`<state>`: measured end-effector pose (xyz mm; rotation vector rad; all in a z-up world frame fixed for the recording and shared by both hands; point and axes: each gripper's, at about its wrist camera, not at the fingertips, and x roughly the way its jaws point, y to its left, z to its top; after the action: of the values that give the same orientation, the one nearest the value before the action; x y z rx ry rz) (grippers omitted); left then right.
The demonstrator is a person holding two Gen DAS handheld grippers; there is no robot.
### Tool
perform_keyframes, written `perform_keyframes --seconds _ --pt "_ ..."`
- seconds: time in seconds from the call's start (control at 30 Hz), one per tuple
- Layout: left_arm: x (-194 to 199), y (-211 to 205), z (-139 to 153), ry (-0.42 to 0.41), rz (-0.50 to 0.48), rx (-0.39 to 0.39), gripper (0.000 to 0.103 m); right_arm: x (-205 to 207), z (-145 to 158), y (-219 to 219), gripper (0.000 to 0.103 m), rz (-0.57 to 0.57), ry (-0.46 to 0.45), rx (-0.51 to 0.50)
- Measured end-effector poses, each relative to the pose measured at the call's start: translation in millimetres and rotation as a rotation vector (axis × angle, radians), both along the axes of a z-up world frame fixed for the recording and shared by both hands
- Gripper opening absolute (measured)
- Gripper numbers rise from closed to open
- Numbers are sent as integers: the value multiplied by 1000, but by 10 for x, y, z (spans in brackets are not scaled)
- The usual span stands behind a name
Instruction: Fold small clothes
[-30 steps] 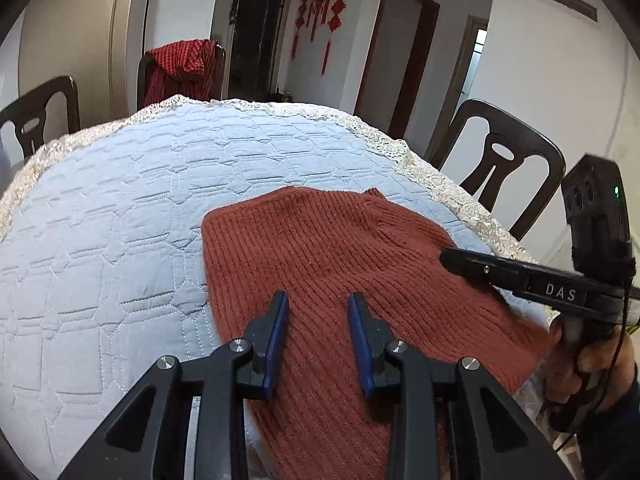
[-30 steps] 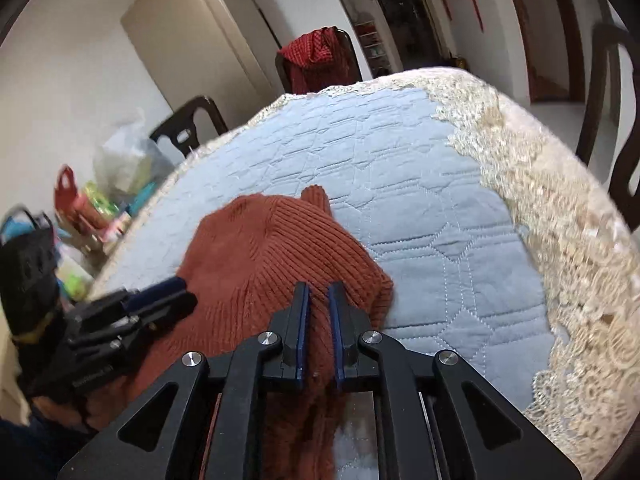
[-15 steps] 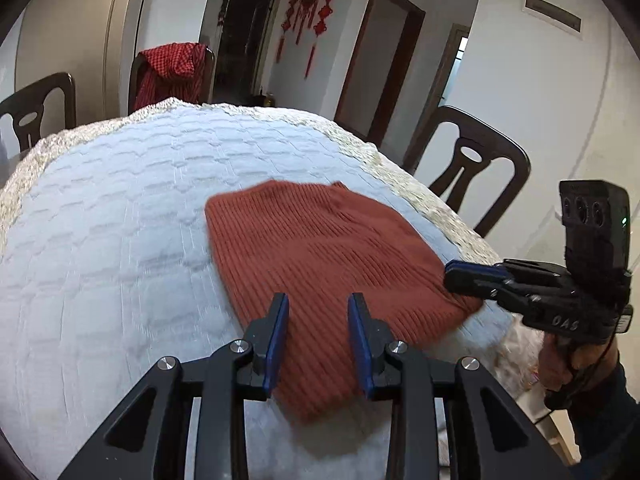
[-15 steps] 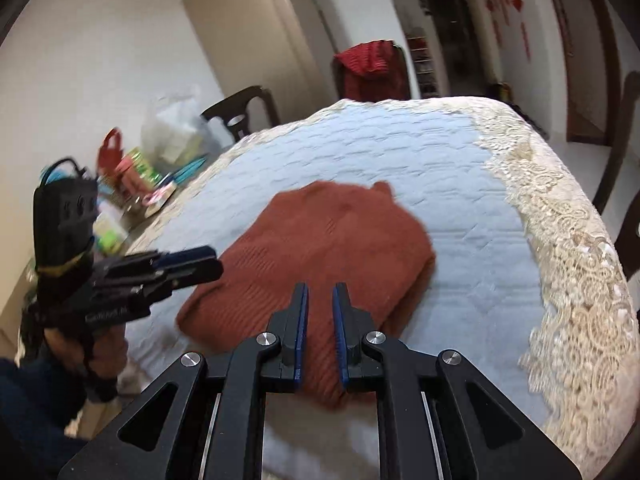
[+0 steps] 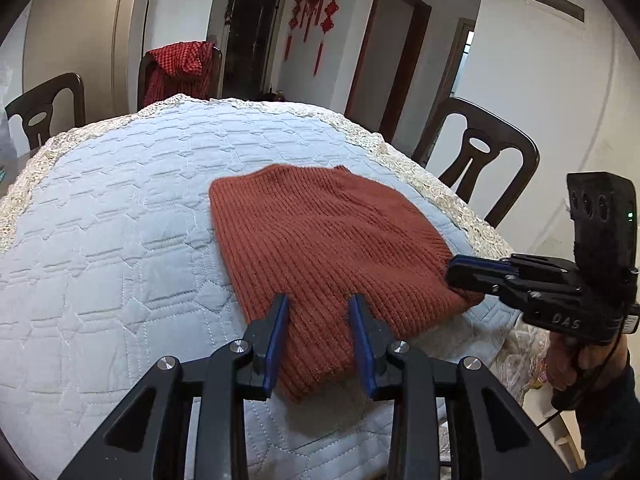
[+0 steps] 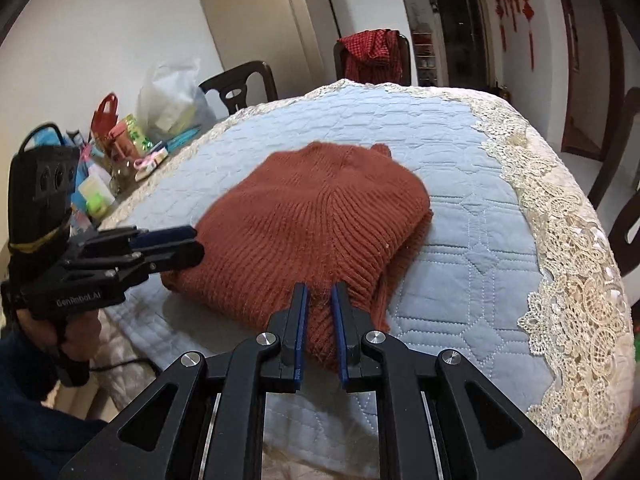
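A rust-red ribbed knit garment (image 5: 320,248) lies folded into a compact shape on the light-blue quilted table cover (image 5: 120,240); it also shows in the right wrist view (image 6: 316,232). My left gripper (image 5: 320,300) is open, its blue pads just above the garment's near edge, holding nothing. My right gripper (image 6: 318,290) has its jaws slightly apart over the garment's near corner, gripping nothing. Each gripper shows from the side in the other's view, the right one (image 5: 456,270) and the left one (image 6: 192,246), both at the garment's edge.
Dark wooden chairs (image 5: 476,160) stand around the table; one holds a red checked cloth (image 5: 176,68). A lace border (image 6: 560,240) rims the cover. Bags, bottles and boxes (image 6: 120,148) crowd the table's left side in the right wrist view.
Both grippers have drawn back toward the table's near edge. The right gripper's jaws, shut on the garment a second ago, have parted and let it go. The garment now lies flat.
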<state>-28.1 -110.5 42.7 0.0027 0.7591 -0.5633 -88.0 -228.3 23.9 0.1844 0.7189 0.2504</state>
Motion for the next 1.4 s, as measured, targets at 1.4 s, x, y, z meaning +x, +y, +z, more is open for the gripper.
perform_keyframes --seconds 1.4 --pt "465 144 -331 206 78 -183 63 465 -326 -502 49 -74 162 376"
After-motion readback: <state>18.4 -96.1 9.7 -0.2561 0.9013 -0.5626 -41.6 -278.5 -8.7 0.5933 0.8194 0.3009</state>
